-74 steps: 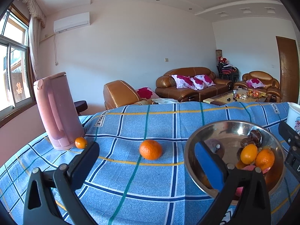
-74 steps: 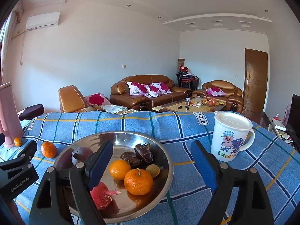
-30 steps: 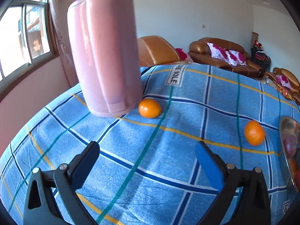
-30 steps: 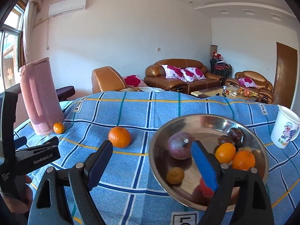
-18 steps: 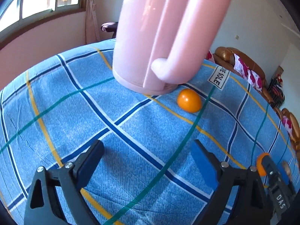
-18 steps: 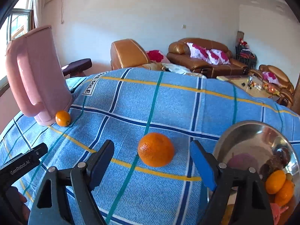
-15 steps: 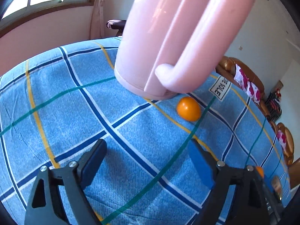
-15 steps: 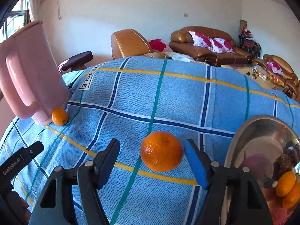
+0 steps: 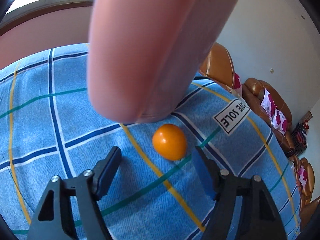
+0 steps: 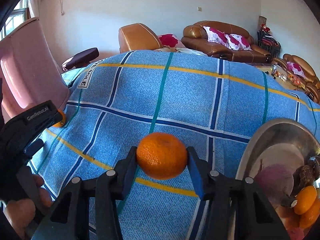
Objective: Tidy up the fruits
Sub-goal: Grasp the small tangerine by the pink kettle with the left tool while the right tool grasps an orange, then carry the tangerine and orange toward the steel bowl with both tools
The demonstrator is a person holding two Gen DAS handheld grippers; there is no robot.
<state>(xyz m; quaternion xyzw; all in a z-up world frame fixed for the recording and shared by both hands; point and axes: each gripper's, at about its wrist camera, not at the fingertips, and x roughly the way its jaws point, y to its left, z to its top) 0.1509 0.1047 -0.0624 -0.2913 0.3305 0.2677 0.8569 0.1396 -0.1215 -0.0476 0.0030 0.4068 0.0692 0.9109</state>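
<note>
Left hand-held gripper (image 9: 156, 160) has been closing but is spread, small orange fruit (image 9: 169, 141) just ahead, beside the pink jug (image 9: 144, 46). Right hand-held gripper (image 10: 162, 160) pinching the mandarin (image 10: 161, 155) on the tabletop (image 10: 190, 92). I judge both remain to go; bowl (image 10: 258, 140) already holds several.

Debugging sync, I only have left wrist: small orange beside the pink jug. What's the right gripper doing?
Observer: The right gripper has a pad on each side of a big orange; its jaws have just been closing.
Operator: Bowl anywhere?
Observer: Steel bowl on the cloth, to the right of that orange and apart from it.
Operator: Empty?
Observer: No. There is a purple fruit in it, with small oranges at the near rim.
</note>
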